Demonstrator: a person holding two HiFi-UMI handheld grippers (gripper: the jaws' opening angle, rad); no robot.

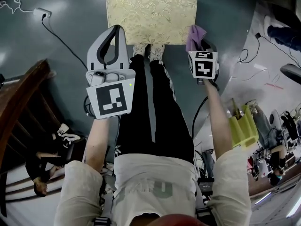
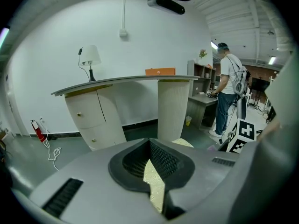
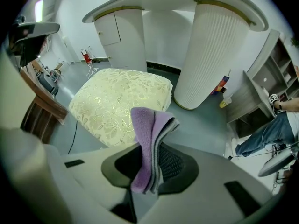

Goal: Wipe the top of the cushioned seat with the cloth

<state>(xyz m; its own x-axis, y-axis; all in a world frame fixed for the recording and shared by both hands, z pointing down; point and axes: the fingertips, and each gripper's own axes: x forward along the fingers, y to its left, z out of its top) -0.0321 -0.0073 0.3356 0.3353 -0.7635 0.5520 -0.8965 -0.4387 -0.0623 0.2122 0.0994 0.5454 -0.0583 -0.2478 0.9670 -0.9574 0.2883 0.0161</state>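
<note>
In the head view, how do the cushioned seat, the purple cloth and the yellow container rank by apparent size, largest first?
1. Cushioned seat.
2. Yellow container, clearly smaller.
3. Purple cloth, smallest, though only part of it shows.

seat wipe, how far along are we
Done: the cloth is picked up, pinched in the shut right gripper. In hand: it is held by the near right corner of the seat, apparently not pressed on it yet. Left: the whole wipe of the seat top. The left gripper is shut and empty.
</note>
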